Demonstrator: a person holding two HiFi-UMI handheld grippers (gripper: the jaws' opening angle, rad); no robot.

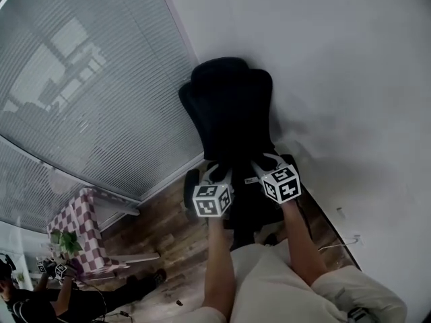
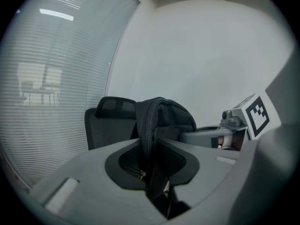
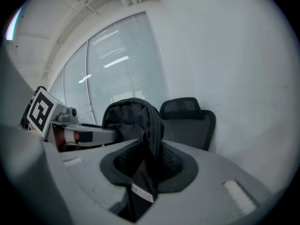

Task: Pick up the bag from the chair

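Observation:
The black bag (image 2: pixel 164 114) hangs between my two grippers, lifted in front of the black office chair (image 2: pixel 101 125). My left gripper (image 2: pixel 152 144) is shut on the bag's zippered edge. My right gripper (image 3: pixel 150 149) is shut on the bag (image 3: pixel 126 114) at its other side, with a white label showing below the pads. Behind it stands the chair (image 3: pixel 187 121) with its headrest. From the head view, the left gripper (image 1: pixel 219 177) and right gripper (image 1: pixel 264 163) sit side by side at the bag (image 1: pixel 239 140), which merges with the dark chair (image 1: pixel 222 79).
A window with closed blinds (image 1: pixel 81 93) fills the left side and a white wall (image 1: pixel 350 79) the right. On the wooden floor (image 1: pixel 168 234) stands a checkered-covered stand (image 1: pixel 84 227) with a plant. Another person (image 1: pixel 27 301) is at the lower left. A cable (image 1: pixel 340 242) lies by the wall.

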